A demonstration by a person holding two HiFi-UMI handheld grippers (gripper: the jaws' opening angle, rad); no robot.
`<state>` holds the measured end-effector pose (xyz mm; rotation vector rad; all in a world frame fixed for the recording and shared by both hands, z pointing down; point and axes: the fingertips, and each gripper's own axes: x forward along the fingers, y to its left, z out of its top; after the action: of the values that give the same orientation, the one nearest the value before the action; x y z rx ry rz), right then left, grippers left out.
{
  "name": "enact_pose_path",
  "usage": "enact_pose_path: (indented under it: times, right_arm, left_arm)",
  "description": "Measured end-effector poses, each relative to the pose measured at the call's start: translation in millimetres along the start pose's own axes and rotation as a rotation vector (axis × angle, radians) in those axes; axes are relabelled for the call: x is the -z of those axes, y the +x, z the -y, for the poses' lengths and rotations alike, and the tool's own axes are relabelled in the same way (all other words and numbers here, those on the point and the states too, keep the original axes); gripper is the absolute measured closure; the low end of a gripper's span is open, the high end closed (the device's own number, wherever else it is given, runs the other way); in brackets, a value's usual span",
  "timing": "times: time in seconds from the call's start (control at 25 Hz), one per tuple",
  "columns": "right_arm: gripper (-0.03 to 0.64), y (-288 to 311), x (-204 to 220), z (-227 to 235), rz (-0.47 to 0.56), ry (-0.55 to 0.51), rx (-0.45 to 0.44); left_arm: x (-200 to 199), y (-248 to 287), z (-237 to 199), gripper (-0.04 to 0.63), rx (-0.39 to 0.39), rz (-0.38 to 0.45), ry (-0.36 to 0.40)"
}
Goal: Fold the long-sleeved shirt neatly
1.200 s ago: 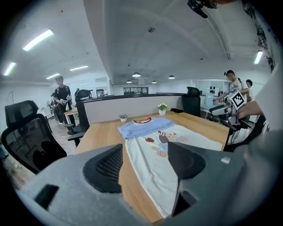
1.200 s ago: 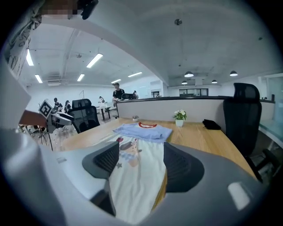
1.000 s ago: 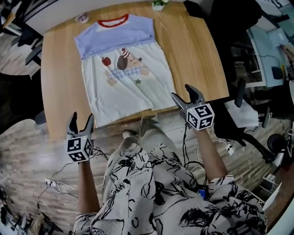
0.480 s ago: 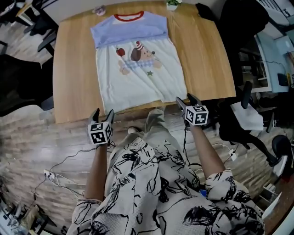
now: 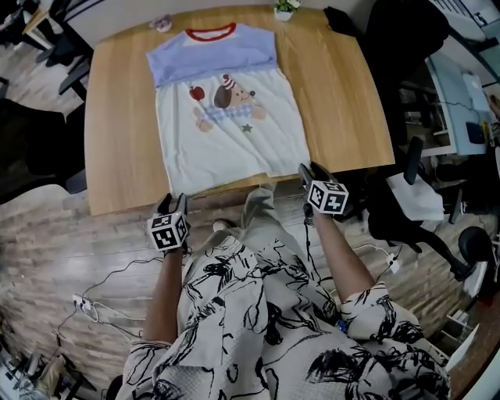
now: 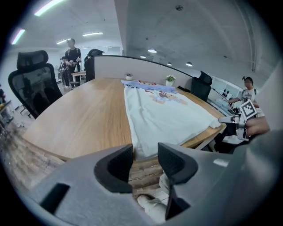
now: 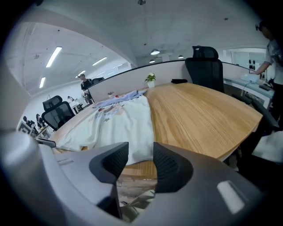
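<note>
The shirt (image 5: 230,117) lies flat on the wooden table (image 5: 117,133), cream body with a blue yoke, red collar and a dog print; its sleeves do not show. My left gripper (image 5: 173,205) is at the hem's near left corner. My right gripper (image 5: 308,170) is at the near right corner. Both pairs of jaws are closing. In the left gripper view the hem corner of the shirt (image 6: 163,114) shows between the tips of the left gripper (image 6: 145,159), with a gap still open. In the right gripper view the shirt (image 7: 119,123) likewise lies between the right gripper (image 7: 140,161) tips, not pinched.
A small potted plant (image 5: 283,8) and a little round object (image 5: 162,23) stand at the table's far edge. A dark bundle (image 5: 344,19) lies at the far right corner. Office chairs (image 5: 406,195) stand to the right, and people stand in the background.
Both grippers have dropped and moved in to the table's near edge, reaching the shirt's two hem corners. Their jaws have narrowed.
</note>
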<state>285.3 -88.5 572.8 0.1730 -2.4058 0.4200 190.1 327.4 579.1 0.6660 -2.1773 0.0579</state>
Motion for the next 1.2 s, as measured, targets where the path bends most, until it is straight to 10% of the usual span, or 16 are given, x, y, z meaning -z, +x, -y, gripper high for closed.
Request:
enact_pose_path:
  times: [0.48,0.84,1.2]
  right_arm:
    - [0.466,4.2,12.4,7.5,-0.072,-0.12,0.051]
    - [0.574,-3.8,5.1,0.1,-0.08,-0.125,-0.005]
    - [0.574,-36.9,24.7,-21.8,-0.104,-0.143,-0.098]
  left_arm:
    - [7.0,-0.1,5.2,0.494,-0.067,-0.039,0.053]
    - [-5.0,-17.9,-32.6,0.558,-0.059,-0.002,-0.067]
    - [-1.0,-59.9,-51.4,0.557,0.064,0.033,-0.072]
